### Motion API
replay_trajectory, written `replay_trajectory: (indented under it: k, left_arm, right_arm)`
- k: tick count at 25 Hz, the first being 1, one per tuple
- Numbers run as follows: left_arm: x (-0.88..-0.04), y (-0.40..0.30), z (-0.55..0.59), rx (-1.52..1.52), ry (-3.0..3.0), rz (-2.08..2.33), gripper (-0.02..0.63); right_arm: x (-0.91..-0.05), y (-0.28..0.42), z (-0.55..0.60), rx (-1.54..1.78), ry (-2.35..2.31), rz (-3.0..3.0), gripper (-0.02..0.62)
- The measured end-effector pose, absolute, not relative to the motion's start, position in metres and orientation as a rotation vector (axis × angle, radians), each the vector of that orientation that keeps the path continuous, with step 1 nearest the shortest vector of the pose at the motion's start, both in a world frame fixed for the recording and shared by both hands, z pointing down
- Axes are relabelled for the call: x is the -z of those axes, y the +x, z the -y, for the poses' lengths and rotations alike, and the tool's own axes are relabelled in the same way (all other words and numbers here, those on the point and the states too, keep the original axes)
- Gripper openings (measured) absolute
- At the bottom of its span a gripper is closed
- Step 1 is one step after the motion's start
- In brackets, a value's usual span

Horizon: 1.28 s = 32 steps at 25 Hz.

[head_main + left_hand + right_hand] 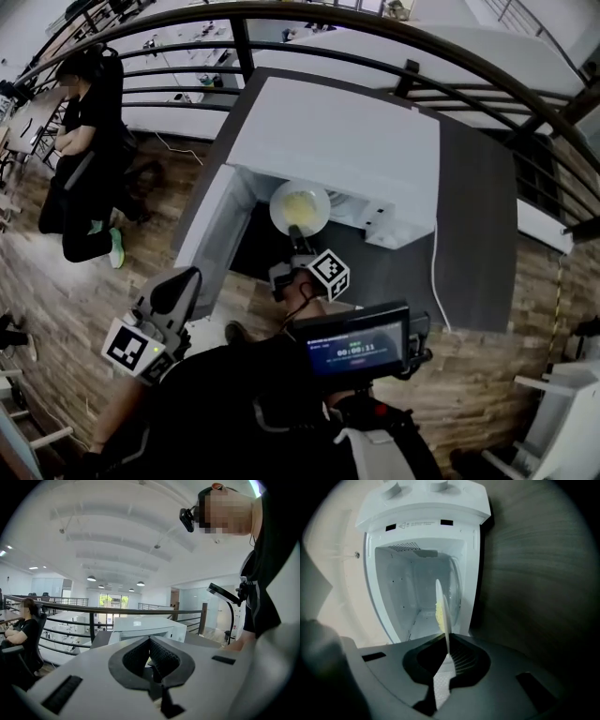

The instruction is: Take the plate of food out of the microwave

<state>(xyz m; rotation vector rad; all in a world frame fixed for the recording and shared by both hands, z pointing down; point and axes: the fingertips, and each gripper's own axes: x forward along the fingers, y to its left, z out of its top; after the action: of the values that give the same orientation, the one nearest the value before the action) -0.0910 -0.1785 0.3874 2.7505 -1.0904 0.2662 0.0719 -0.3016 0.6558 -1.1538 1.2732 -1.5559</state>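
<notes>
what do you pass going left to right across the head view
person in black -> left claw -> plate of food -> white cord

A small screen [354, 349] shows digits like 00:00:11; other print is illegible.

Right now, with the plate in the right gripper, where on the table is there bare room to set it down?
Widest bare patch: the dark table right of the microwave, past the white cable. A narrower strip lies before the microwave's mouth, between open door and cable, under the right gripper holding the plate. The door crowds the left.
</notes>
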Motion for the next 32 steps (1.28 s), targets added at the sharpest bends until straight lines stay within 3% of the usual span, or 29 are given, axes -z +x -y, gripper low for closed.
replay_trajectory:
  k: [15, 32]
  left_arm:
    - [-0.407, -0.036, 0.172, -0.189, 2.761, 0.964, 0.003]
    - [-0.384, -0.069, 0.122, -0.109, 2.837, 0.688, 0.003]
  right_arm:
    - [-0.599, 0.112, 0.228, 1.526, -0.999, -1.362, 0.014]
    - [-0.54, 0.126, 0.107, 1.388, -1.152, -1.172, 0.014]
